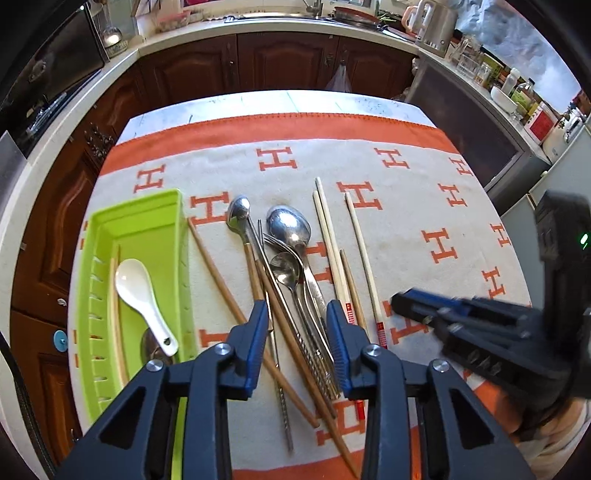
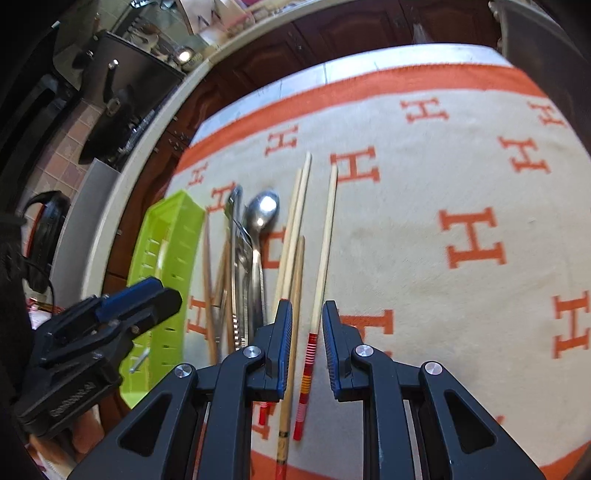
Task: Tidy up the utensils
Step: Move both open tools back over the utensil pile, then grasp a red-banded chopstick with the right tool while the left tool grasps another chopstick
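Observation:
A green tray [image 1: 159,206] lies at the left of the cloth and holds a white ceramic spoon [image 1: 138,291], a chopstick and a metal spoon. Beside it lies a heap of metal spoons [image 1: 291,225], a fork and brown chopsticks [image 1: 218,280]. Pale chopsticks with red ends [image 1: 360,254] lie to the right. My left gripper [image 1: 297,314] is open above the metal utensils' handles. My right gripper [image 2: 307,314] is open, its jaws either side of one pale chopstick [image 2: 327,240]; it also shows in the left wrist view [image 1: 424,314]. The tray shows in the right wrist view [image 2: 173,236].
An orange and cream cloth with H marks [image 1: 406,229] covers the table. Dark wood cabinets [image 1: 288,62] and a pale counter with a kettle [image 1: 436,26] and jars stand behind. A grey cabinet [image 1: 472,125] stands at the right.

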